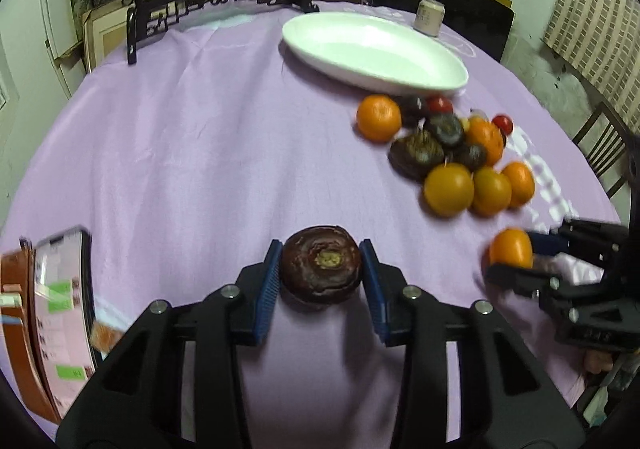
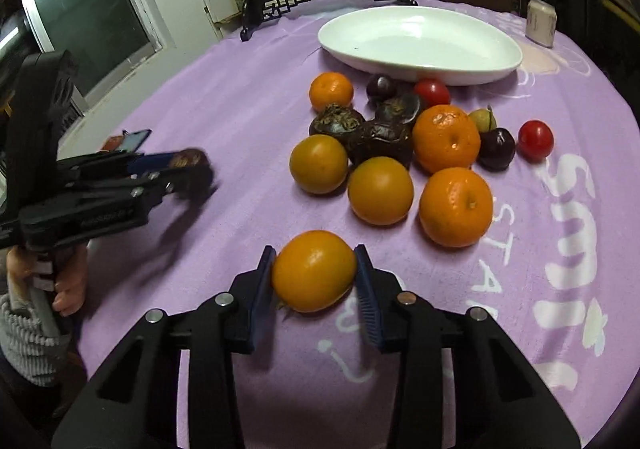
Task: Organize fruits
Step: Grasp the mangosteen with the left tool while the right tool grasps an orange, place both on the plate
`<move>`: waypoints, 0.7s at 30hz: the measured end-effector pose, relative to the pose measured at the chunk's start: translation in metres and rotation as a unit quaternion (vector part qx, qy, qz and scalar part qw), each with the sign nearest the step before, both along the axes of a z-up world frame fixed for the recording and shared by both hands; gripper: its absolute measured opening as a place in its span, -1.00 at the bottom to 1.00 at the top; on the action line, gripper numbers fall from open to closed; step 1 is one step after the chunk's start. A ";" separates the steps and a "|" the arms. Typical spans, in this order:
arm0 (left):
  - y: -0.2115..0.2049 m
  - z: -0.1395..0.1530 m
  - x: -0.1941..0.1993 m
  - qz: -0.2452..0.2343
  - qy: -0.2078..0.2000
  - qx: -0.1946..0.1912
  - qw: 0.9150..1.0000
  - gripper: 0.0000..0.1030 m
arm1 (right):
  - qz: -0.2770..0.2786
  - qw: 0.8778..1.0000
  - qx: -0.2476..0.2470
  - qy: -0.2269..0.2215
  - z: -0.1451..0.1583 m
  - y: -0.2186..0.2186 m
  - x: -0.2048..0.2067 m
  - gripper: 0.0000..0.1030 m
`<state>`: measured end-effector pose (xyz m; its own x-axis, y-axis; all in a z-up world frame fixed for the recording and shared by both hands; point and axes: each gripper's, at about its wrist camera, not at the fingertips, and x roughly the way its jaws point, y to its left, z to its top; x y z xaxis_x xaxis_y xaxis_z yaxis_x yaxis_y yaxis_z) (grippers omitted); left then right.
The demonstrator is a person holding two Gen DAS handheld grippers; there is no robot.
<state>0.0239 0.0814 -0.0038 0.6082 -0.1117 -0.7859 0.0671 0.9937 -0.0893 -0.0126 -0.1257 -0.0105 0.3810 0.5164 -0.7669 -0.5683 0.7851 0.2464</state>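
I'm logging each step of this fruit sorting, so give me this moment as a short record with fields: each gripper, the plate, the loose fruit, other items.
left gripper: shut on a dark brown fruit
right gripper: shut on an orange fruit
white plate: empty, at the far side of the purple tablecloth
fruit pile: oranges, dark fruits and small red ones, loose on the cloth in front of the plate
other: can beyond the plate; phone near the left gripper

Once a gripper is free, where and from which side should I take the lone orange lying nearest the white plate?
Grip the orange across its widest middle, coming down from above on its left. That side faces bare tablecloth, so one finger has room there. Its right side faces a dark plum and its near side a wrinkled dark fruit, so the other finger needs care.
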 end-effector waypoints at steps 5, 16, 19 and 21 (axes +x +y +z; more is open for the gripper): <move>-0.022 0.041 0.050 -0.013 -0.034 -0.003 0.999 -0.23 | -0.031 0.998 0.043 -0.028 0.038 -0.028 0.032 -0.23; -0.049 0.026 0.193 0.006 -0.003 -0.016 1.000 -0.23 | -0.119 0.992 0.048 -0.011 0.038 -0.028 0.187 -0.23; -0.048 0.016 0.200 0.010 0.003 -0.017 1.000 -0.17 | -0.125 0.991 0.041 0.000 0.025 -0.025 0.204 -0.21; -0.046 0.014 0.199 0.013 -0.003 -0.018 1.000 -0.02 | -0.129 0.991 0.038 -0.001 0.022 -0.027 0.206 -0.04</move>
<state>0.2232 0.0359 0.0102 0.6161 -0.1235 -0.7779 0.0421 0.9914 -0.1239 0.1931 -0.1527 0.0112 0.5094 0.4584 -0.7282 -0.3519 0.8833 0.3098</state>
